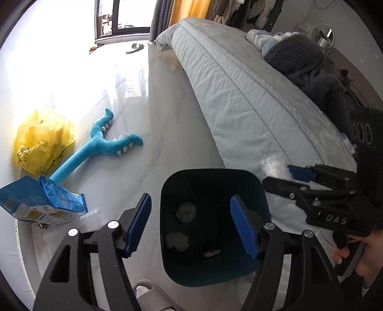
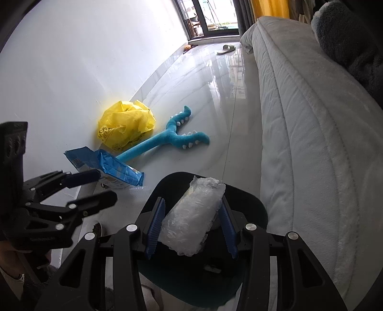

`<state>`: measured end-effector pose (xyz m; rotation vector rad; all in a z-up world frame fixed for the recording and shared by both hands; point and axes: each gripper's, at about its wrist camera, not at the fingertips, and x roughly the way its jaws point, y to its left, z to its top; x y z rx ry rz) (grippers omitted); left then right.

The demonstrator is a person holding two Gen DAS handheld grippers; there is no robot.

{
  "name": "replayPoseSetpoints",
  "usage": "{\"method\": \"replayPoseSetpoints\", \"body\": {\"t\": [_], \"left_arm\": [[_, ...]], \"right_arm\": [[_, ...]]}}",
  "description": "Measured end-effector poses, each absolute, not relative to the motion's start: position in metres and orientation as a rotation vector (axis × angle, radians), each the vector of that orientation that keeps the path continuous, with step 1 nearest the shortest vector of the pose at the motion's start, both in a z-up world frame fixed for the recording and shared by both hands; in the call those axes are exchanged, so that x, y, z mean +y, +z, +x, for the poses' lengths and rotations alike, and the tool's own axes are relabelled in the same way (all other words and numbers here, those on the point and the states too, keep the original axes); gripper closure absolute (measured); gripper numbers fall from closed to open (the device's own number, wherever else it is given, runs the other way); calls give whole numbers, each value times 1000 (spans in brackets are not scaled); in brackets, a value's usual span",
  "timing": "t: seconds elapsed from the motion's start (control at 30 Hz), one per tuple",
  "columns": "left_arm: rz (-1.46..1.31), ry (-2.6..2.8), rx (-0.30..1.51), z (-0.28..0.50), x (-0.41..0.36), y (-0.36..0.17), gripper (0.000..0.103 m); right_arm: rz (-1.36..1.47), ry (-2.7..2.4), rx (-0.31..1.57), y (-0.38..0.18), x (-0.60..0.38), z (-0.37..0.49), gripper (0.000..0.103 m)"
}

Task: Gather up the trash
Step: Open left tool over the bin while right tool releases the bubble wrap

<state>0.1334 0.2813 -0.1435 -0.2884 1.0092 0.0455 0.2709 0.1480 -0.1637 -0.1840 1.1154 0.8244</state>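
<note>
Bubble wrap wad is clamped in the right gripper right over the dark trash bin beside the bed, left gripper hangs apart and empty above the bin, and farther out a blue packet, yellow bag and blue plush toy lie on the floor.

A bedroom with a glossy pale marble-look floor that mirrors bright daylight from a dark-framed glass door at the far end, where a yellow curtain hangs beside a grey one. A plain white wall runs along the left side. On the right stands a bed with a pale quilted cover and a dark fleecy blanket heaped on it; clothes hang beyond, and one slipper lies near the door.
</note>
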Motion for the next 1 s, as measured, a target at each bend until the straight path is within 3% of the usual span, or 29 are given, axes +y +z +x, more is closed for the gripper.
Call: {"method": "replayPoseSetpoints", "body": {"t": [0.67,0.83,1.0], "left_arm": [[-307,79,717,118,300,-81,28],[-289,75,665,116,294,-66,28],[-291,63,635,115,288,-60,28]], "right_arm": [[-323,857,1290,-225,186,242,55],[-335,885,1315,-226,187,236,43],[-336,893,1298,-217,183,233,40]]}}
